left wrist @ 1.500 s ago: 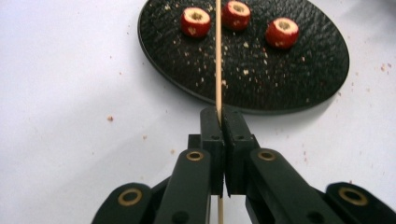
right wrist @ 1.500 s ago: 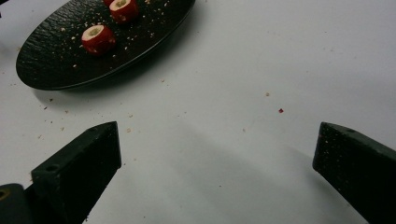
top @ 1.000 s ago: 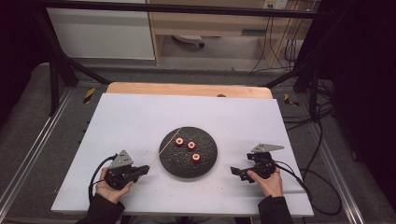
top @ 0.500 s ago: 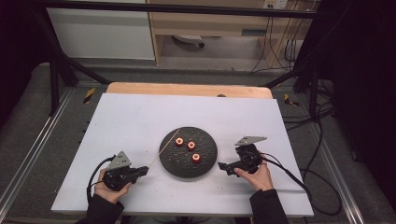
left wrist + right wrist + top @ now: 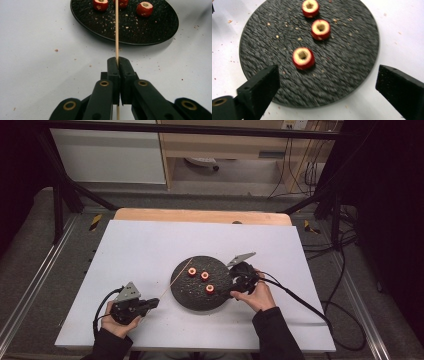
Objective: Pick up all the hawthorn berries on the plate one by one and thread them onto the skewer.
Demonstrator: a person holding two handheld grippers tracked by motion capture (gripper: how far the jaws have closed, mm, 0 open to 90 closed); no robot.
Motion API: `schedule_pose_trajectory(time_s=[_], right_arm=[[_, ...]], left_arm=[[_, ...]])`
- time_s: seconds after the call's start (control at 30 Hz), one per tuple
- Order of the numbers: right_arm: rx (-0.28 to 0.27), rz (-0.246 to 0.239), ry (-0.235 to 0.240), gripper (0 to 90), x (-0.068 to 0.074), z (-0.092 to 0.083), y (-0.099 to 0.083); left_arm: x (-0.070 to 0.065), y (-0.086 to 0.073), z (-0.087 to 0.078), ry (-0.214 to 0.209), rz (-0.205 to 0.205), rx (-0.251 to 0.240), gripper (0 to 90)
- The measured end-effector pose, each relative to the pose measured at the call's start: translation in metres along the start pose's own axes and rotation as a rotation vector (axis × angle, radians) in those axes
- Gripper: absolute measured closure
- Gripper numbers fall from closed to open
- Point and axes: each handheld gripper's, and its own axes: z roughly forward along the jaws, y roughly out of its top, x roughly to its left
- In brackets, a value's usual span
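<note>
Down near the counter's front-left corner, the left hand rests flat and holds the left gripper level. Its jaws are shut tight on a thin wooden stick that points across the black plate. The right gripper sits at the plate's right rim, with its jaws wide and closing a little around nothing, aimed at three red fruit pieces.

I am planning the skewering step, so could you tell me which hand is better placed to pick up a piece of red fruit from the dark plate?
The right gripper: its jaws stand open at the plate's edge, facing the nearest fruit. The left gripper is shut on the skewer.
</note>
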Motion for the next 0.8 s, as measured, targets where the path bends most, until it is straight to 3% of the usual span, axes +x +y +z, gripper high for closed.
schedule_pose_trajectory(time_s=[0.17, 0.33, 0.5, 0.8], right_arm=[[0.055, -0.050, 0.006, 14.5, 0.010, 0.010, 0.018], [0.116, -0.057, 0.027, 24.1, 0.013, 0.021, 0.030], [0.178, -0.007, 0.046, 33.9, 0.013, 0.033, 0.036], [0.230, 0.027, 0.073, 45.8, 0.014, 0.046, 0.037]], left_arm=[[0.000, 0.000, 0.000, 0.002, 0.005, 0.000, 88.1], [-0.001, 0.000, 0.000, 0.005, 0.006, 0.003, 88.1], [-0.001, 0.000, 0.000, 0.005, 0.006, 0.005, 88.1], [-0.001, 0.001, 0.001, 0.006, 0.008, 0.008, 88.2]])
